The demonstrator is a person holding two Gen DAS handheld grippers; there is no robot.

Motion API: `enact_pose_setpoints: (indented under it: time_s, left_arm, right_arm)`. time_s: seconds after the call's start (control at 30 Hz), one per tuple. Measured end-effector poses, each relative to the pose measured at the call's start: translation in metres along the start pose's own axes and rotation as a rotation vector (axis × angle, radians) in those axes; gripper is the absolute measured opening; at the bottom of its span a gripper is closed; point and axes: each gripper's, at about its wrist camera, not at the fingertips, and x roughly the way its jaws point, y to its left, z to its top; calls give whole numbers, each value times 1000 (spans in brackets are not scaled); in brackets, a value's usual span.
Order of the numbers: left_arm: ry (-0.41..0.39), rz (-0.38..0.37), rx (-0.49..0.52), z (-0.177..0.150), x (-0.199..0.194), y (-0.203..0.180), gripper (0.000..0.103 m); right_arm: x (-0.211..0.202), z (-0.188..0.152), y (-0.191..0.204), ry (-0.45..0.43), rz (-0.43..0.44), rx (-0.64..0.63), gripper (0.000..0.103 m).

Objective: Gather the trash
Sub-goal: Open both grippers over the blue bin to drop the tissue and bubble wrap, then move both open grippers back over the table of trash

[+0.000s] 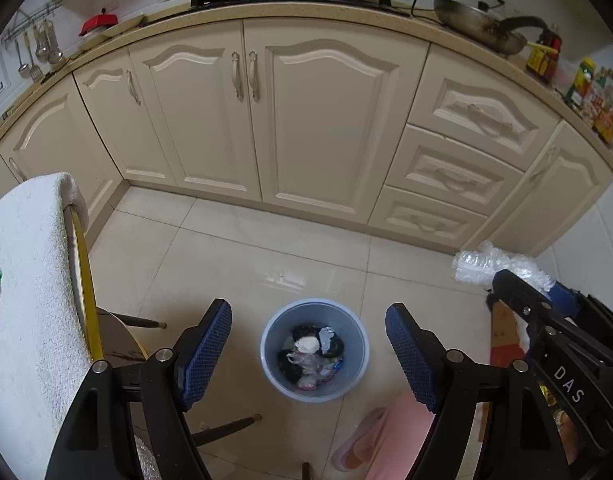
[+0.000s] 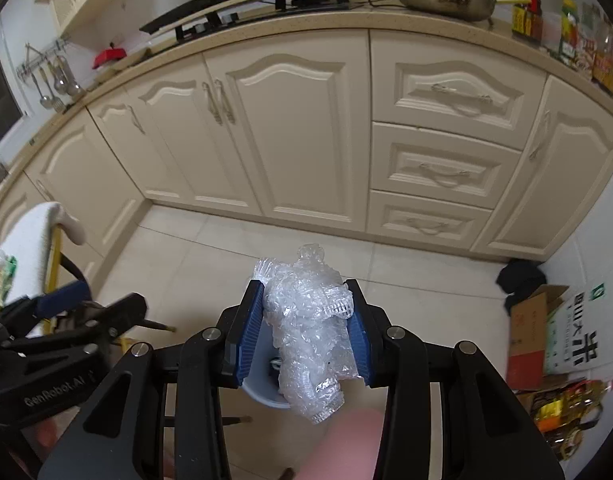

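While my right gripper clamps bubble wrap wad above grey bin, left gripper gapes empty; wad overhangs bin's 3 o'clock rim, may snag pads, miss.

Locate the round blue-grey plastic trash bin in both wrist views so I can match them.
Left wrist: the round blue-grey plastic trash bin stands on the floor, lower centre, framed between the open left gripper.
Right wrist: only a rim sliver shows at lower centre, beneath the crumpled clear bubble wrap clamped in the right gripper.
Shared landmark: the cream three-drawer stack.
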Motion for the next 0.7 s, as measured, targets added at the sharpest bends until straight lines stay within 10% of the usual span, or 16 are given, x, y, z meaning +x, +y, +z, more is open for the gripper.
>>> enact_pose_setpoints:
  time_s: [0.37, 0.53, 0.7]
  left_arm:
    - [-3, 42, -51, -15, -5, 15, 76]
    - [-25, 49, -74, -25, -23, 26, 76]
    - [-20, 52, -83, -31, -28, 32, 76]
  right_arm:
    - [8, 4, 25, 19, 76, -27, 41]
    - [4, 7, 37, 3, 88, -30, 74]
    - [1, 8, 37, -3, 50, -35, 78]
